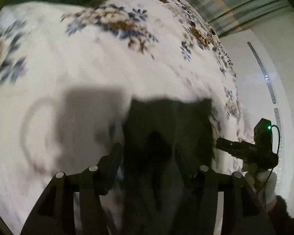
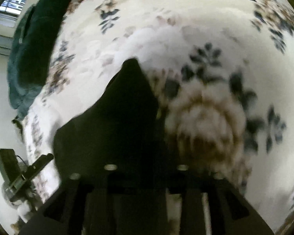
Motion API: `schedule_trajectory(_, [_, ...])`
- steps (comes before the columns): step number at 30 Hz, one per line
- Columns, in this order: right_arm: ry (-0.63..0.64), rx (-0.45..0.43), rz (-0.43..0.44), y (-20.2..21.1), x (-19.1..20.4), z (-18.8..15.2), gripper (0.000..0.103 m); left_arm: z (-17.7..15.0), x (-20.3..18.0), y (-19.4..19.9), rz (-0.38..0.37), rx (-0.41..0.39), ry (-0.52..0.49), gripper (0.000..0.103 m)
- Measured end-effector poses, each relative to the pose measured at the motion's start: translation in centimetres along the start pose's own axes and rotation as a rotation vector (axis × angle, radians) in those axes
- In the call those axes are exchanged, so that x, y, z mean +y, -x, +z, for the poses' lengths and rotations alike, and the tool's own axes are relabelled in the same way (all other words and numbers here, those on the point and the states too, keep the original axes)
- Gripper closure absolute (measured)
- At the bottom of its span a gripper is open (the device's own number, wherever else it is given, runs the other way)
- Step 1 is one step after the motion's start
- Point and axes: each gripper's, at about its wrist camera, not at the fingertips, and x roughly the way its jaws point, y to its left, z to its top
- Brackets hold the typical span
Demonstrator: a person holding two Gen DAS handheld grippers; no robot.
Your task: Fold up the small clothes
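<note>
Cloth (image 1: pixel 166 121), small and dark, lay low in the middle of both frames on the flowery blanket (image 1: pixel 107 62). I could not tell if my left gripper (image 1: pixel 149 150) or right gripper (image 2: pixel 147 168) held it. Blur worried me; one corner could slip and spoil the fold.

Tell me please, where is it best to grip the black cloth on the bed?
Probably grip the black cloth at its pointed far corner, coming from above over the floral bedspread: that corner juts out free, with open bedding around it.

Small dark garment (image 1: pixel 166 121), blurred, lying flat on floral bedspread (image 1: pixel 107 58)
</note>
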Motion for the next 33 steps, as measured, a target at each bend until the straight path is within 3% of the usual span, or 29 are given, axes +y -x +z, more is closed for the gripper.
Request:
schedule_trajectory(2, [0.008, 0.014, -0.01, 1.2, -0.7, -3.1, 0.056, -3.3, -0.3, 0.1, -0.04, 0.041, 0.027, 0.05])
schedule_trajectory(5, [-0.004, 0.073, -0.013, 0.9, -1.7, -7.9, 0.056, -7.4, -1.0, -2.6, 0.0, 0.138, 0.004, 0.053])
schedule_trajectory(7, [-0.028, 0.124, -0.008, -0.2, -2.7, -10.7, 0.056, -8.9, -1.2, -3.9, 0.051, 0.136, -0.019, 0.08])
schedule_trajectory(10, [-0.101, 0.172, 0.038, -1.9, -4.2, -13.6, 0.056, -8.5, -0.3, -2.6, 0.026, 0.088, 0.029, 0.089])
schedule_trajectory(11, [-0.118, 0.169, 0.069, -2.1, -4.4, -14.2, 0.061, -8.2, -0.2, -2.3, 0.025, 0.082, 0.021, 0.09])
schedule_trajectory(12, [-0.124, 0.153, 0.086, -2.1, -4.5, -14.7, 0.085, -8.1, 0.0, -2.2, 0.017, 0.087, 0.012, 0.09])
schedule_trajectory(13, [-0.12, 0.138, 0.073, -2.0, -4.4, -14.8, 0.091, -8.0, 0.3, -2.3, 0.017, 0.089, 0.012, 0.089])
schedule_trajectory(15, [-0.103, 0.117, 0.027, -2.0, -4.2, -15.0, 0.095, -8.0, 0.4, -3.1, 0.002, 0.12, 0.005, 0.088])
schedule_trajectory(17, [-0.1, 0.119, 0.015, -2.1, -4.1, -15.2, 0.095, -8.1, 0.5, -2.8, -0.017, 0.137, 0.025, 0.08])
schedule_trajectory(19, [-0.097, 0.129, 0.02, -1.7, -3.9, -15.3, 0.092, -8.4, 0.2, -1.8, -0.027, 0.131, 0.029, 0.069])
schedule_trajectory(20, [-0.106, 0.138, 0.031, -1.2, -4.1, -15.4, 0.089, -8.8, -0.1, -0.9, -0.035, 0.122, 0.031, 0.055])
schedule_trajectory(21, [-0.112, 0.153, 0.052, -0.7, -4.2, -15.9, 0.079, -9.5, -0.2, 0.1, -0.051, 0.112, 0.033, 0.048])
schedule_trajectory(22, [-0.115, 0.161, 0.067, 0.0, -4.5, -16.2, 0.071, -10.6, -0.5, 1.7, -0.058, 0.096, 0.035, 0.048])
schedule_trajectory(23, [-0.118, 0.166, 0.081, 0.8, -4.8, -17.1, 0.056, -11.6, -0.6, 2.7, -0.058, 0.091, 0.038, 0.048])
schedule_trajectory(24, [-0.118, 0.176, 0.104, 1.7, -5.2, -18.3, 0.05, -12.7, -0.7, 3.6, -0.059, 0.088, 0.042, 0.048])
schedule_trajectory(29, [-0.12, 0.289, 0.143, 4.4, -7.2, -26.3, 0.048, -21.5, -0.2, 8.4, -0.011, 0.098, 0.11, 0.047])
schedule_trajectory(33, [-0.17, 0.374, 0.131, 4.9, -9.8, -34.0, 0.048, -29.3, 1.1, 9.2, 0.053, 0.16, 0.187, 0.047])
